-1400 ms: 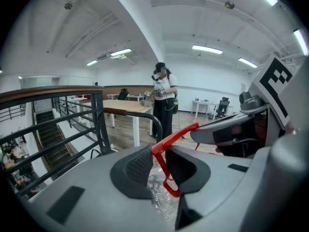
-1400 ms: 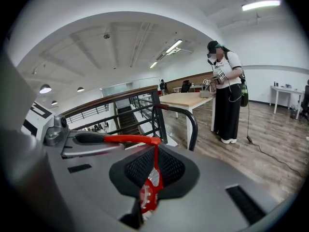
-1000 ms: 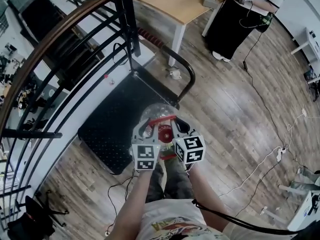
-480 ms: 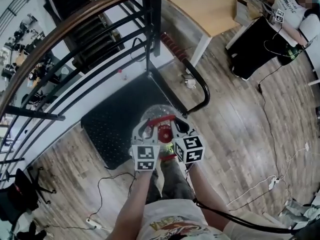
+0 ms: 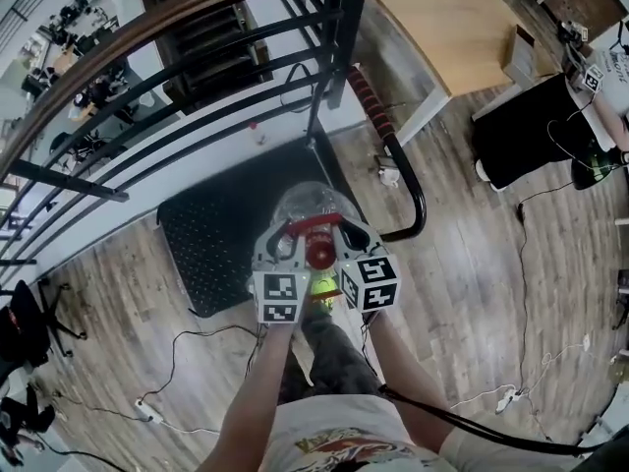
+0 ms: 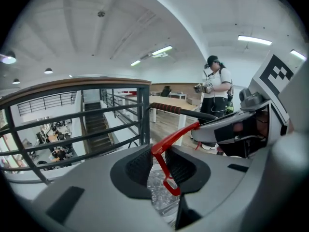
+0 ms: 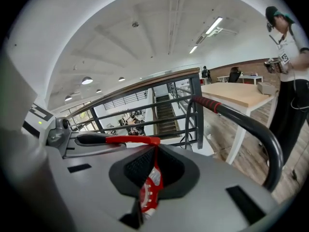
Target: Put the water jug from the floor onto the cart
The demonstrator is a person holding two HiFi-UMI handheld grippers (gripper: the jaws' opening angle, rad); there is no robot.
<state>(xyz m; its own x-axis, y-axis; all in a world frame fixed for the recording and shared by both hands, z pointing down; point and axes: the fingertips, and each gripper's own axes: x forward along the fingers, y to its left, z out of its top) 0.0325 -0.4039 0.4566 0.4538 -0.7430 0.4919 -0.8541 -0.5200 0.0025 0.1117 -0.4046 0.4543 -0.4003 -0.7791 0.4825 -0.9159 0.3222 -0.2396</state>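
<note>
Wood floor [image 5: 491, 293] all round; railing [image 5: 197, 13] far left, table [image 5: 452, 18] far right. Parked betw. them, along railing: black cart [image 5: 211, 234], deck bare, push bar [image 5: 413, 200] at its right end. Hanging over cart's near right corner, clear of floor: jug [image 5: 310, 205], carried by red handle [image 5: 313, 226] arching over its cap. Cannot tell from head view whether base touching deck; prob. not yet.

Left tongs [image 6: 157, 164] clenched on handle's left leg, pads pressed on both sides of red strap, clear jug body showing just below. Right tongs [image 7: 153, 170] clamped fully shut on handle's other leg, just above red cap [image 7: 147, 199]. Gripped at both ends prob. to stop swing or twist of a heavy load on a thin strap, to share weight, to keep jug upright. Held side by side, marker cubes nearly touching, since handle short. Tilted down, likely to seat strap deep betw. pads rather than at tips.

Judging stage: lift done, carry nearly over, set-down left. Next, by guess: farther over deck, away from near edge and bar; lower upright to full rest on base; only then let go. Risks: strap slipping thru pads, jug rocking off near edge, bumping bar.
</note>
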